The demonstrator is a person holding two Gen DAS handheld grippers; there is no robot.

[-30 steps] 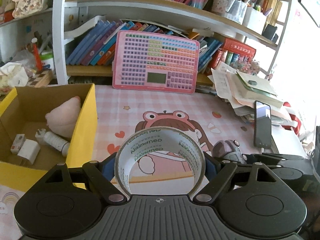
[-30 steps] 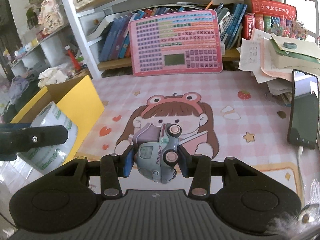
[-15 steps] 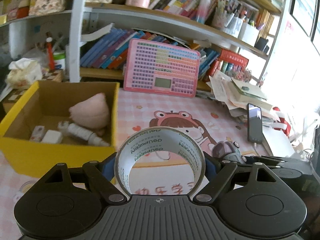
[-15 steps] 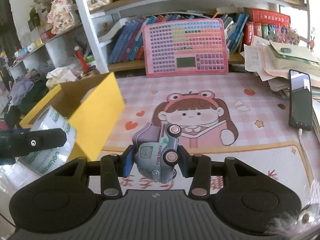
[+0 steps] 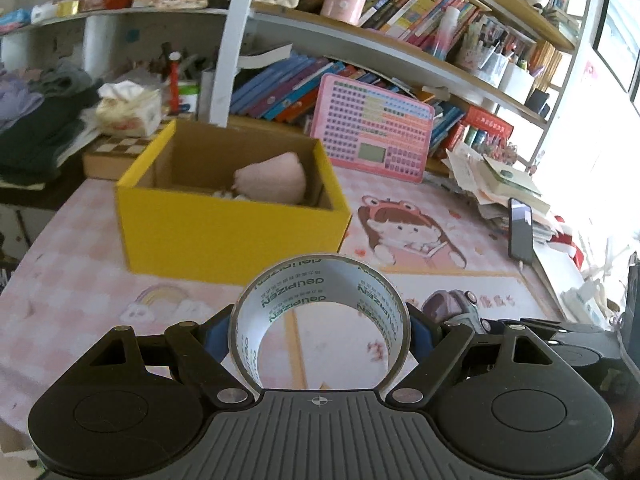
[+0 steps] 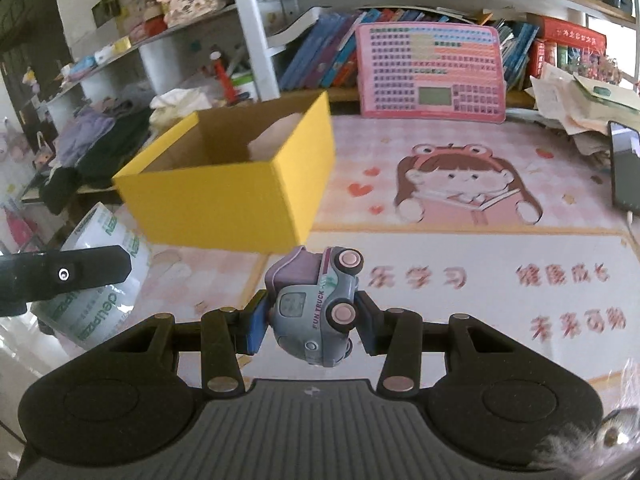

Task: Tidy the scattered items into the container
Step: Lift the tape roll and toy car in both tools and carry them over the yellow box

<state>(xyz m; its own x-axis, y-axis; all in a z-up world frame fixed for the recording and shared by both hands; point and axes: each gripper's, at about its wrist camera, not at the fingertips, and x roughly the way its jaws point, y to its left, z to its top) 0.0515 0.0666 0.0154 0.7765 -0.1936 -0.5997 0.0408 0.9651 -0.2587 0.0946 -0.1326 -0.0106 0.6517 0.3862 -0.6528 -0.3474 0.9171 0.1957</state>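
A clear tape roll [image 5: 320, 312] with green lettering stands on edge between the pads of my left gripper [image 5: 319, 330], which is shut on it. My right gripper [image 6: 311, 320] is shut on a small grey-blue toy truck [image 6: 314, 304] with pink wheels. Both hang above the pink desk mat, in front of the open yellow cardboard box [image 5: 232, 232], which holds a pink plush [image 5: 272, 178]. In the right wrist view the box [image 6: 224, 196] lies ahead to the left, and the tape roll [image 6: 100, 280] shows at the far left.
A pink keyboard toy [image 5: 374, 128] leans on the bookshelf behind the mat. A phone [image 5: 520, 228] and a stack of papers [image 5: 496, 176] lie at the right. Clothes and a tissue box [image 5: 128, 110] sit left of the box.
Both grippers have drawn back from the shelf with their loads. The yellow box, earlier at the left edge and close, now lies ahead and farther off.
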